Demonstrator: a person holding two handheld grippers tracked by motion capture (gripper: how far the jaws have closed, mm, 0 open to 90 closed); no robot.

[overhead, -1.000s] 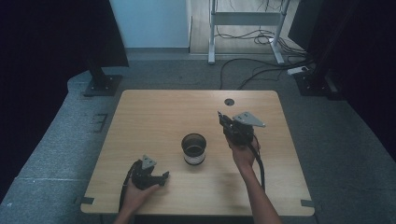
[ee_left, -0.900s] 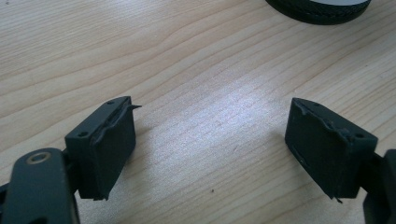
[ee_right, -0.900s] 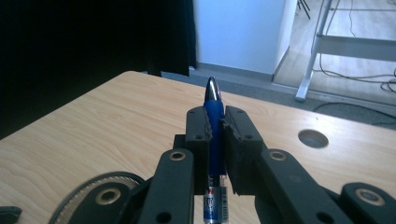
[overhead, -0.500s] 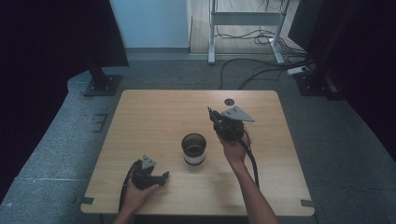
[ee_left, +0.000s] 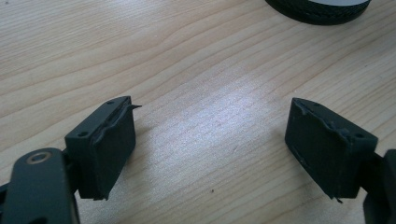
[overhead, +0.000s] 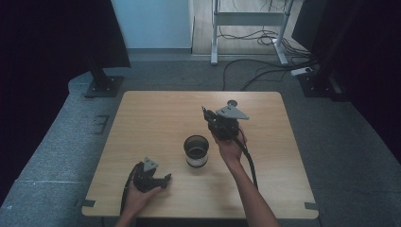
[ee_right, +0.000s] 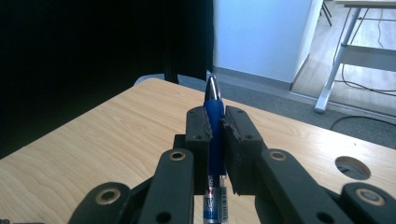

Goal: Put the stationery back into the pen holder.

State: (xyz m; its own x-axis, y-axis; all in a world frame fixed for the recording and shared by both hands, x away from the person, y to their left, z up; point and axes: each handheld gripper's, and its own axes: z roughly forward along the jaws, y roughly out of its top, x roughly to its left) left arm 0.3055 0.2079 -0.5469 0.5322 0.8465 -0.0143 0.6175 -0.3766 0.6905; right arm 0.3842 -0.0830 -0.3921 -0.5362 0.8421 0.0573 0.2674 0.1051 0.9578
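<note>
While clamped mid-barrel in right gripper [ee_right: 215,135], jaws shut tight on it, blue pen [ee_right: 213,112] points tip-up above the table [overhead: 156,118], just beyond the pen cup [overhead: 196,150]. Likely light, stiff, slick plastic; prob safest held at rubbery grip section, w/ modest squeeze. Left gripper [ee_left: 210,144] rests near table's front edge, jaws wide, holding 0 items.

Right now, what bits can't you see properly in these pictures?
- Pen, right gripper view: middle hidden between the right gripper's jaws; lower end cut off by the bottom edge.
- Cup, left gripper view: cut off by the top edge.
- Cup's inside, high view: too dark to tell.
</note>
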